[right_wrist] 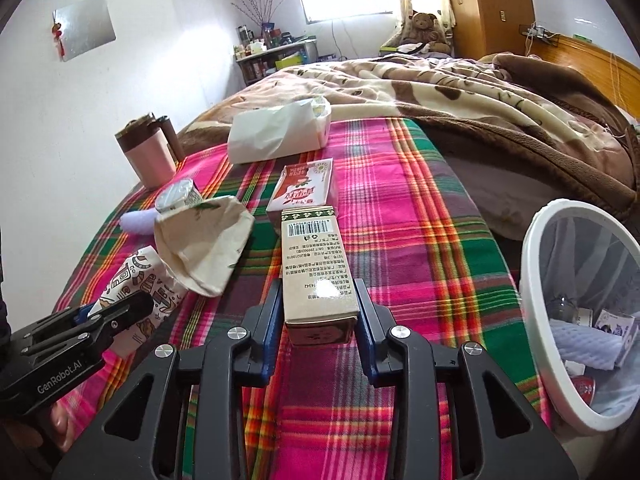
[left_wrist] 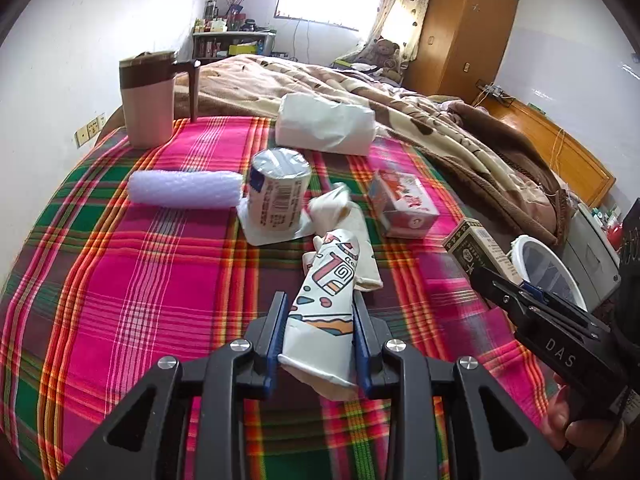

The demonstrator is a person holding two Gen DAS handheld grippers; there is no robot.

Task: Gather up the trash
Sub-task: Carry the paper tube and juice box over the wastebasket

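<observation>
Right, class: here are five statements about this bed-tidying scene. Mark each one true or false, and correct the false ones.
1. The left gripper is shut on a patterned paper wrapper. True.
2. The right gripper is empty. False: it is shut on a slim barcoded carton.
3. The white bin already has rubbish in it. True.
4. The pink mug lies on its side. False: it stands upright on the plaid bedspread.
5. The yoghurt cup stands on its sealed end, next to the roll of bubble wrap. True.
</observation>
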